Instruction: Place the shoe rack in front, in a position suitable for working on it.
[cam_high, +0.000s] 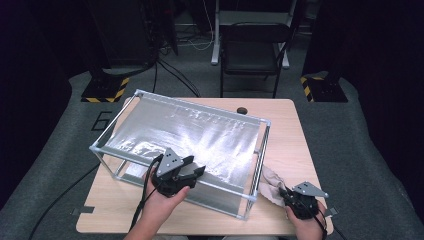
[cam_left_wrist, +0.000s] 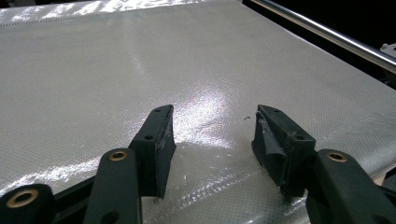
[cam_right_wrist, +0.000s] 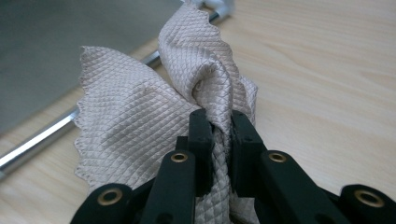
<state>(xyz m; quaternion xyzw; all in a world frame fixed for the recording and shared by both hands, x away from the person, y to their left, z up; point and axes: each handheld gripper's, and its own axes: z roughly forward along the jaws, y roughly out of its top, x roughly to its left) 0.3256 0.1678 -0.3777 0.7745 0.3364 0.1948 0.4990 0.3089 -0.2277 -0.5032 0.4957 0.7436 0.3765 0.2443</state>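
Lying bunched at the near right of the desk, just beside the near right corner of a metal frame, the beige cloth is the thing in hand. Its weave is a fine diamond quilting with a pinked, zigzag edge, and it looks light, soft and limp: it will fold and drape rather than keep any shape, and it should not slip much between rubbery pads. A gathered fold is the sensible place to take it, since a single flat layer on the wood would be hard to pinch.

That is how the right gripper has it: its jaws are closed nearly together on a raised ridge of the cloth, the fabric pinched between them and spilling out to the left and above. Lifted from that ridge, the rest would likely hang down loose.

The left gripper hovers above the shiny silver sheet stretched over the frame, its jaws standing about half open with nothing between them. In the high view the frame takes up most of the desk's left and middle, and a dark chair stands on the far side.
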